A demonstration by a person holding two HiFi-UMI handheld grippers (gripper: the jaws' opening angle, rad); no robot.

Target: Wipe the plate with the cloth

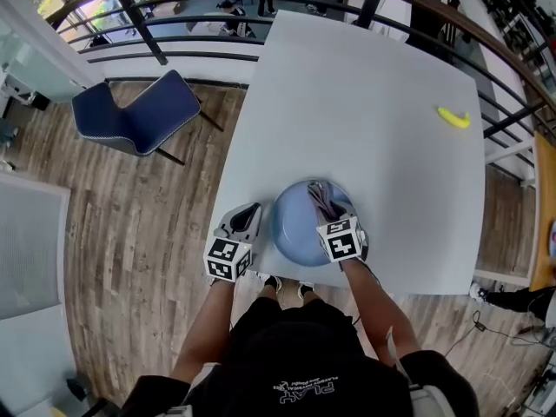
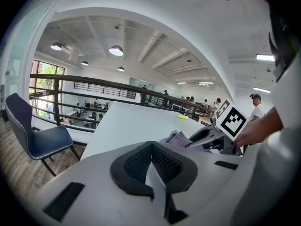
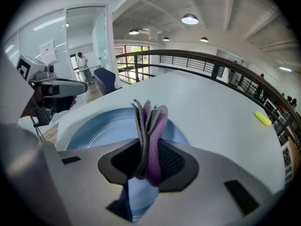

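Observation:
A light blue plate sits near the front edge of the white table. My right gripper is over the plate's right part, shut on a folded grey and purple cloth. In the right gripper view the cloth stands up between the pads, above the plate. My left gripper is just left of the plate at the table's edge, apart from it. Its pads meet with nothing between them.
A small yellow object lies far right on the table. A blue chair stands on the wooden floor to the left. A dark railing runs behind the table. The person's legs are at the front edge.

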